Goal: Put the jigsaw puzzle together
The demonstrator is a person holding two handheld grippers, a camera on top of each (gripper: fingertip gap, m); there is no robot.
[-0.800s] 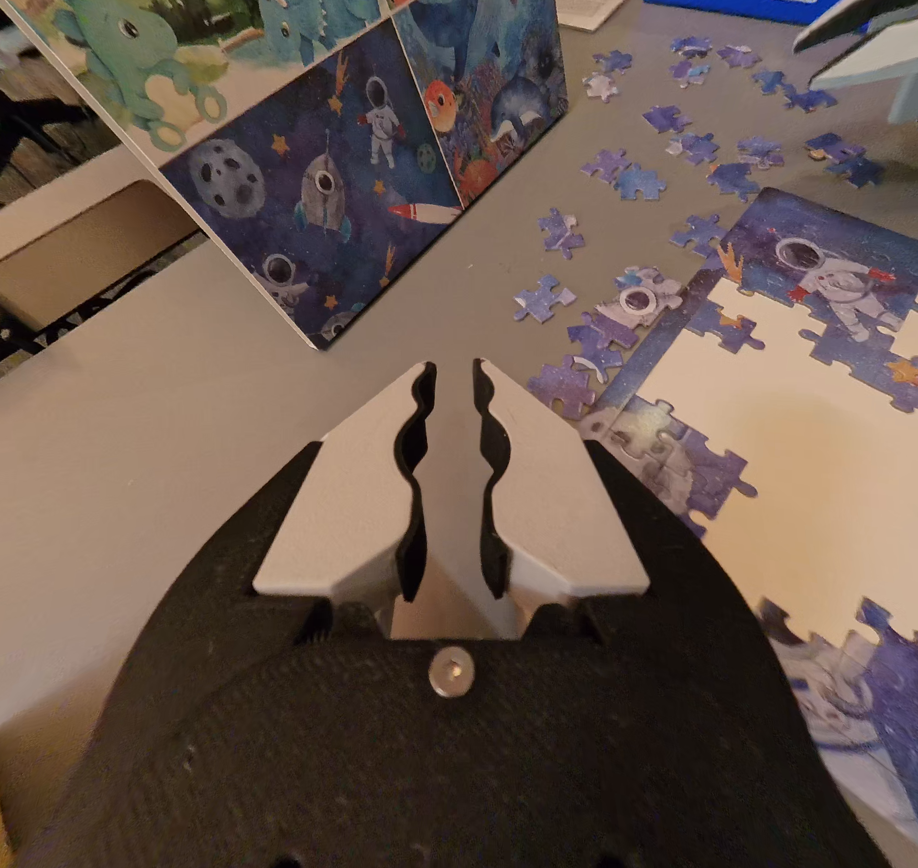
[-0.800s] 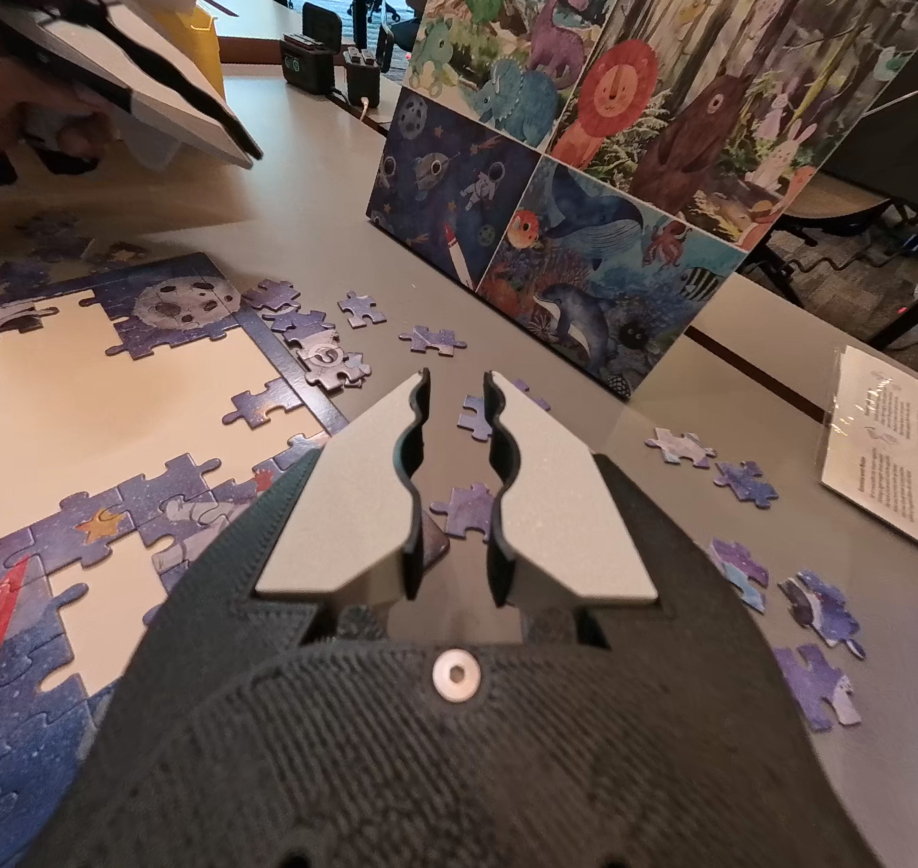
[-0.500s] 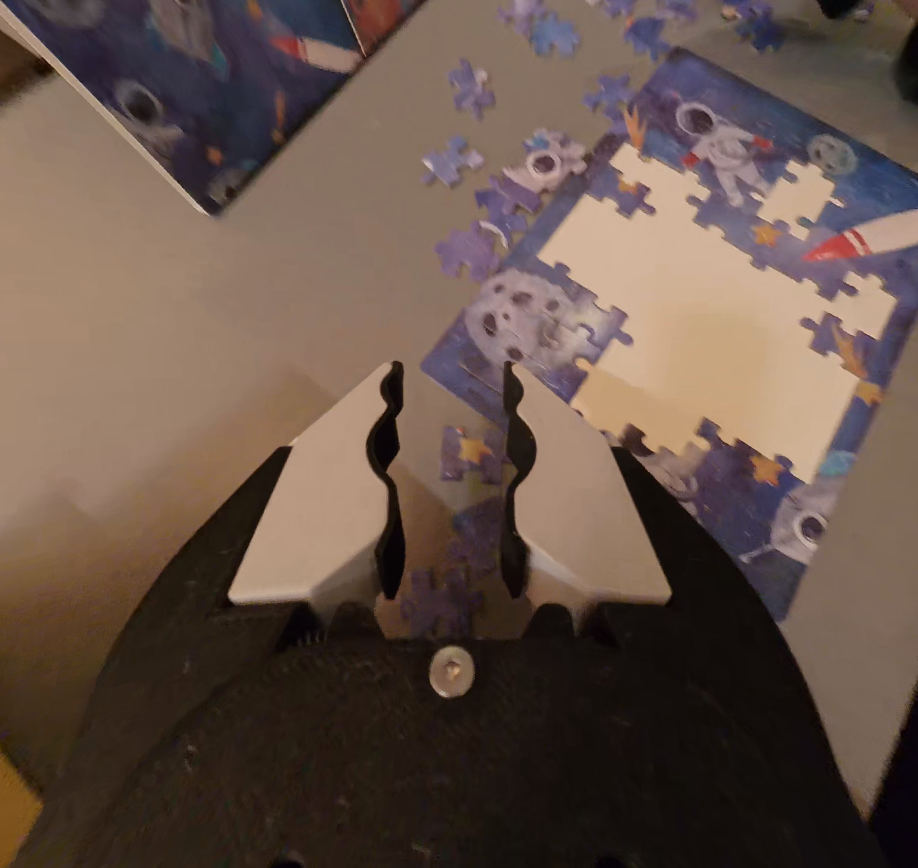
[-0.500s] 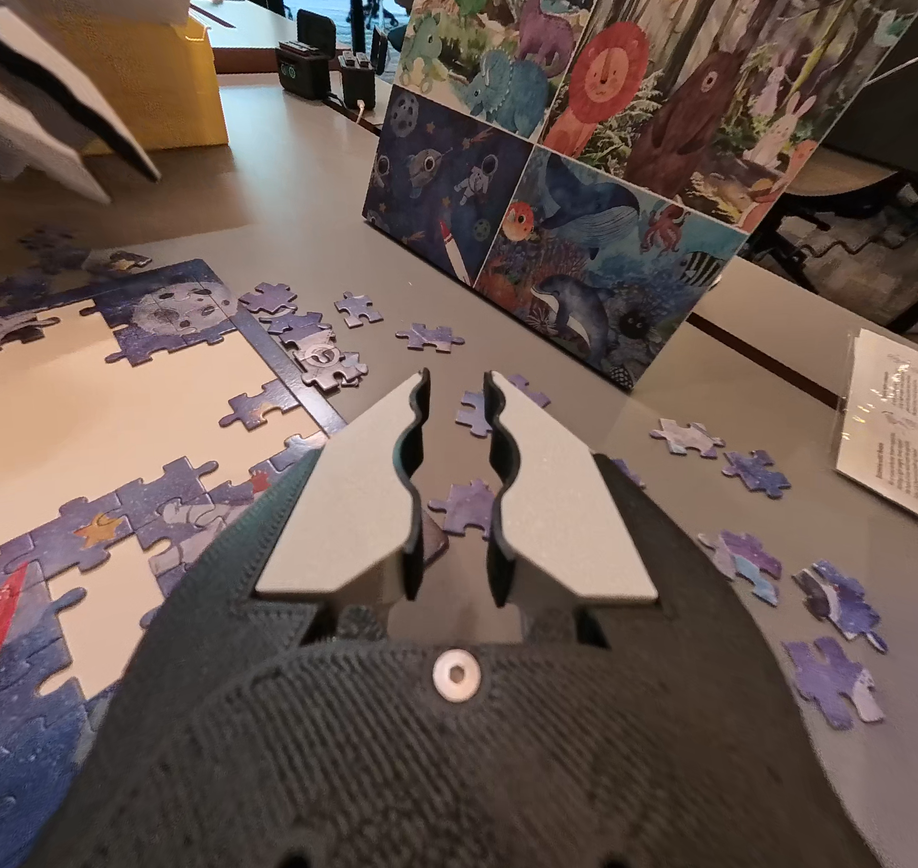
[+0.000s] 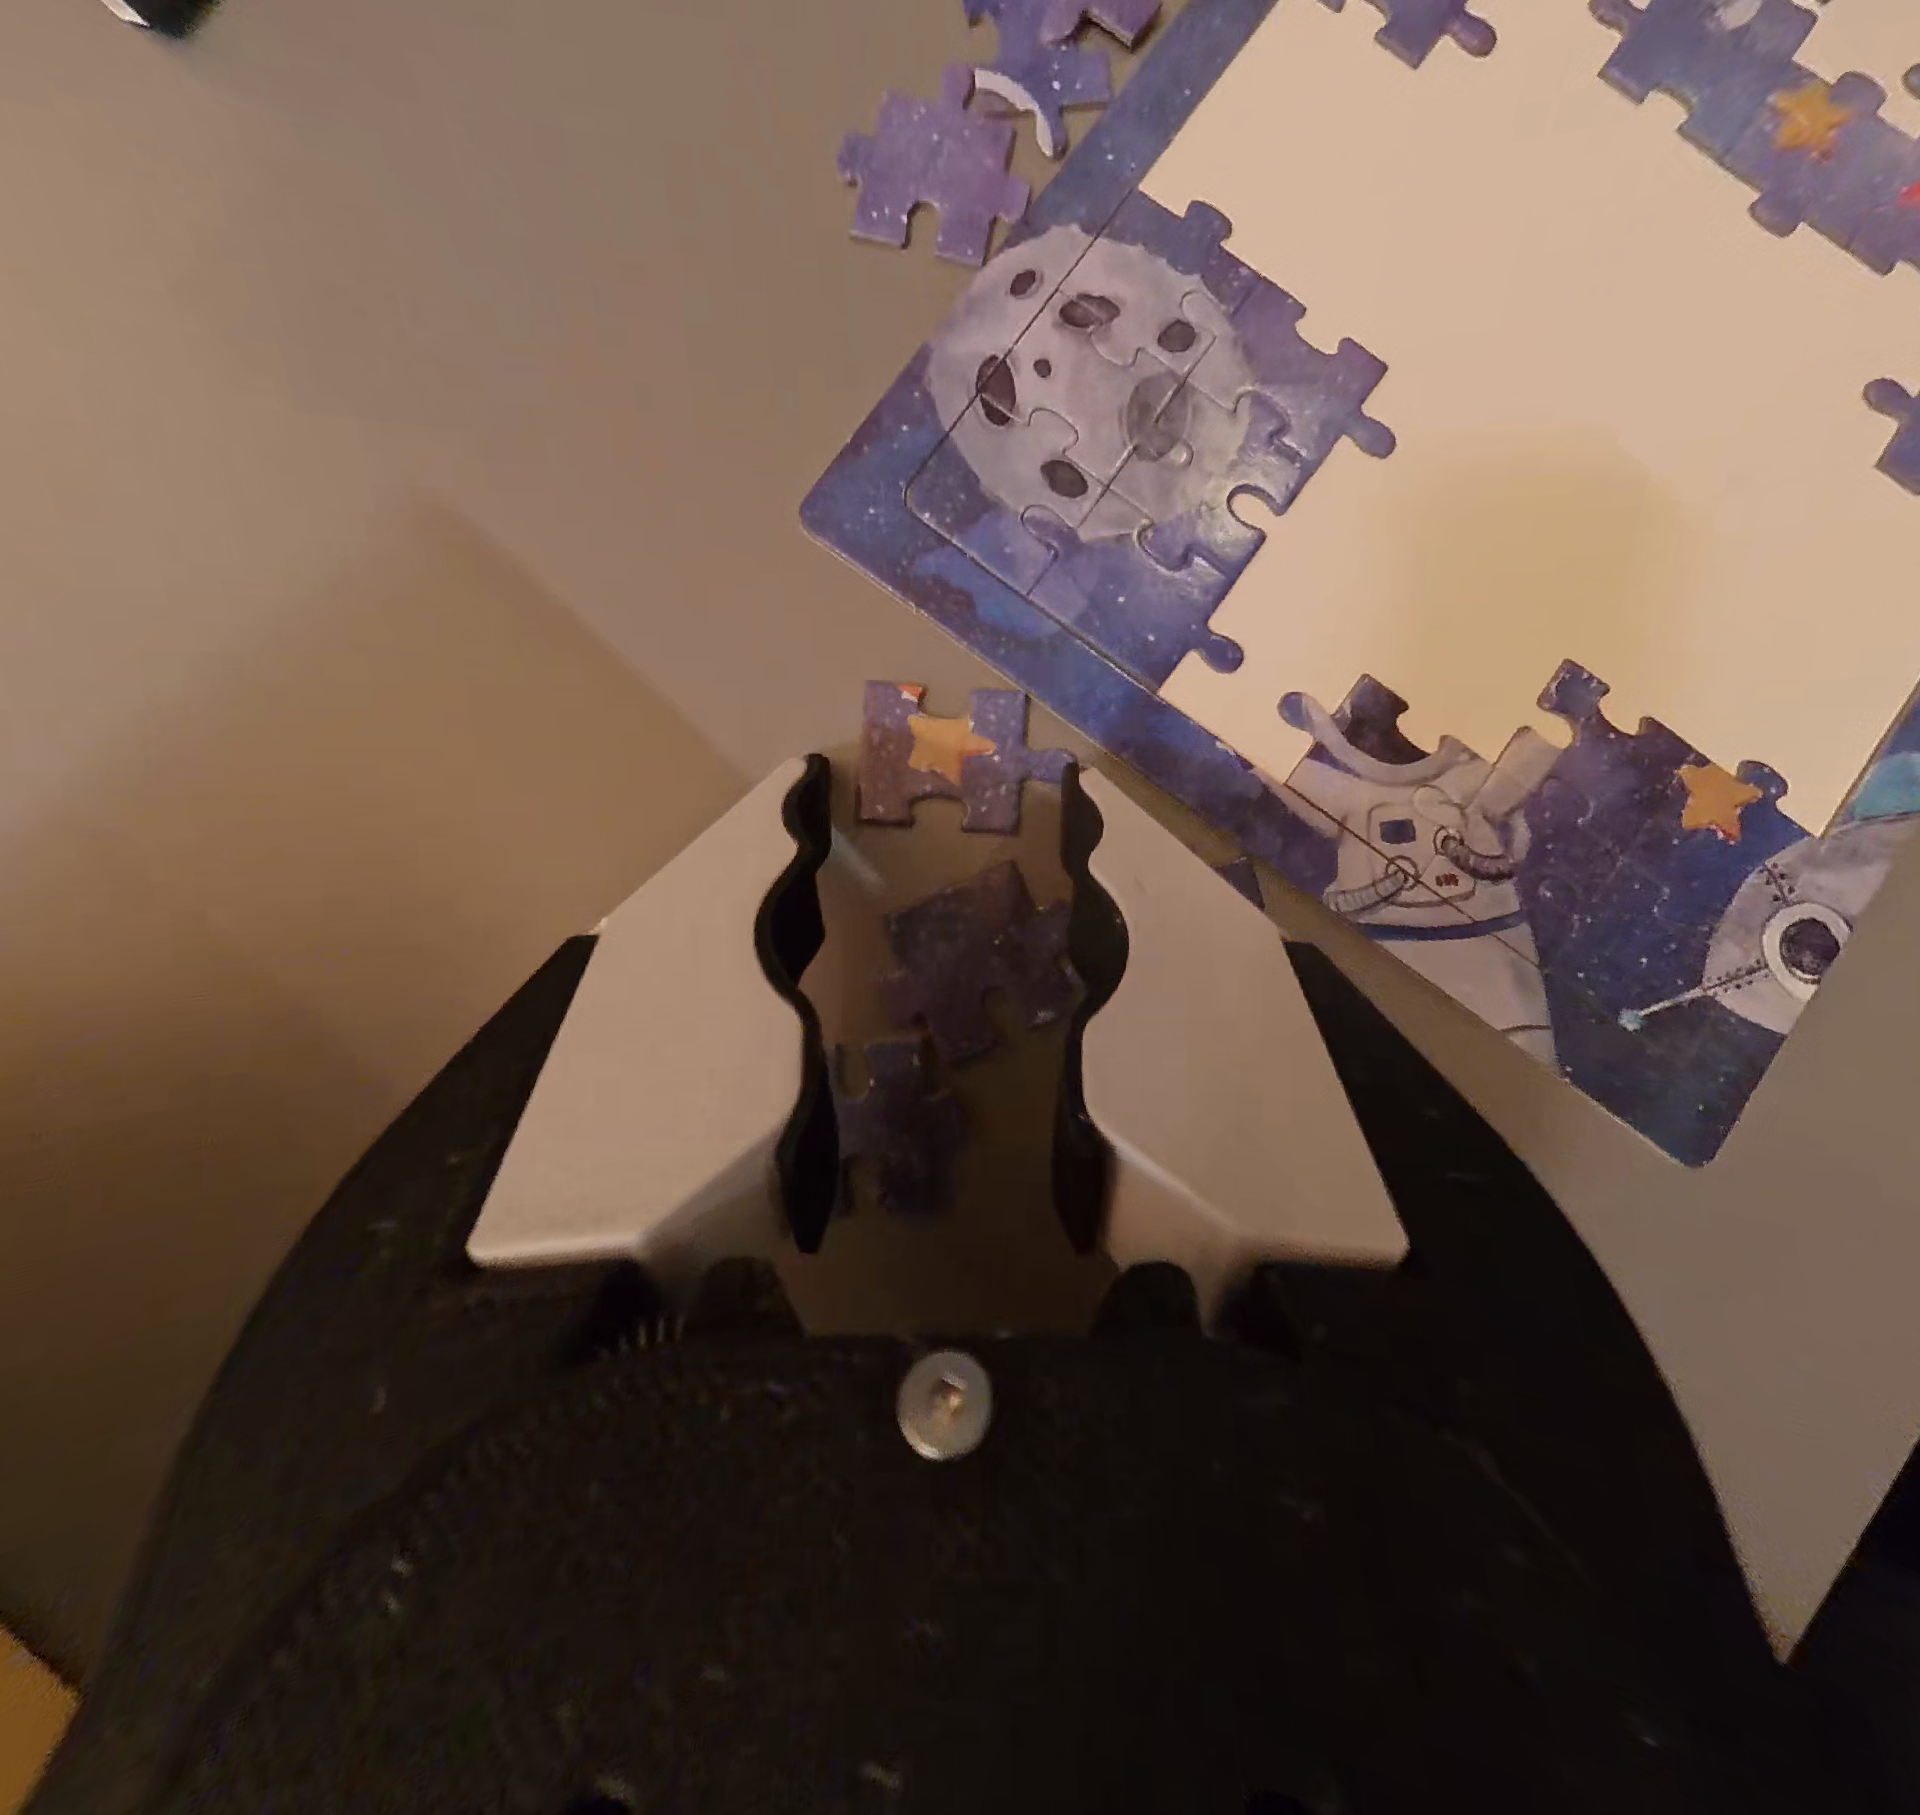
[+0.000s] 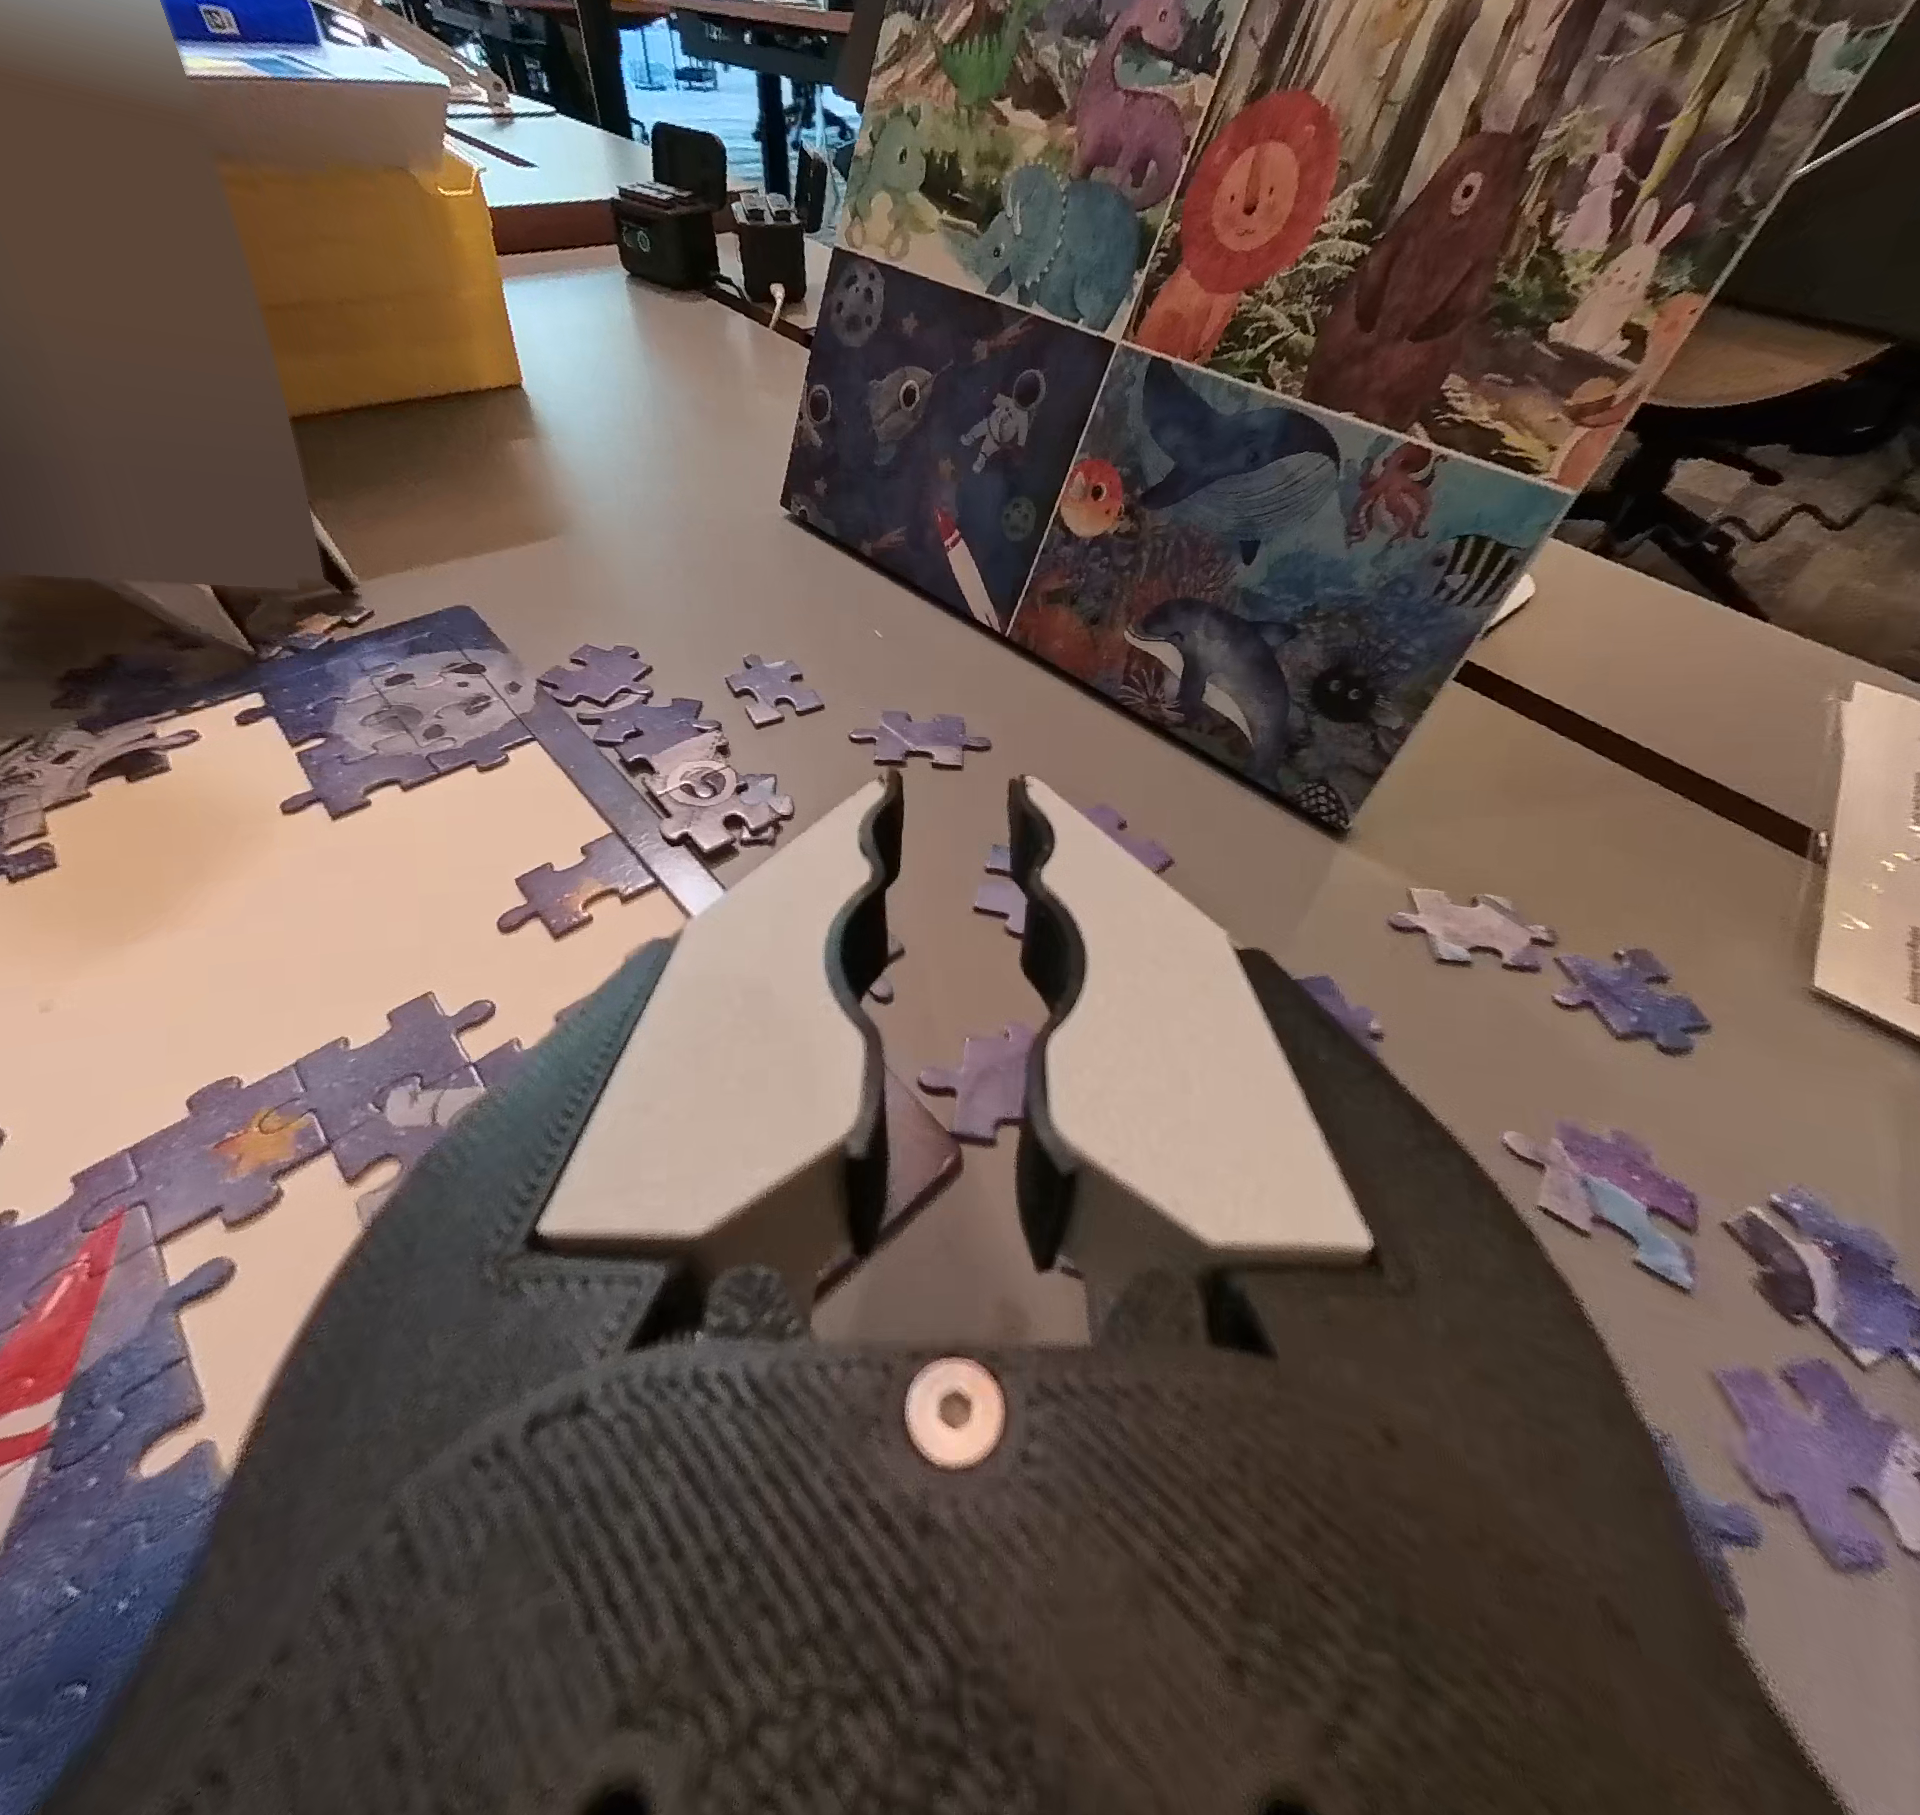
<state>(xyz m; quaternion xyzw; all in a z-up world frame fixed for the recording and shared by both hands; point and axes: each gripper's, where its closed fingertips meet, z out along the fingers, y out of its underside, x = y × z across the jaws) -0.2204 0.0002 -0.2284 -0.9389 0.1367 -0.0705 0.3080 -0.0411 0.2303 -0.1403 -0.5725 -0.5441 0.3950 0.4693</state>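
Fingertips [image 5: 805,778] astride star piece [image 5: 940,763], perhaps untouched

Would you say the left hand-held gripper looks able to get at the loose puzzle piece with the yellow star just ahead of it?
Probably yes: the left hand-held gripper is open, and the star piece lies flat on the table right at its fingertips, uncovered.

Each gripper, left gripper [image 5: 940,778] and right gripper [image 6: 954,797], has a broad black body with a ribbed, printed texture, flaring wide behind the jaws. Two pale grey wedge-shaped fingers [image 5: 665,1059] taper forward, each lined on its inner face with a wavy black pad [image 6: 1044,944]. A silver screw [image 5: 943,1418] sits on the body's midline just behind the jaws.
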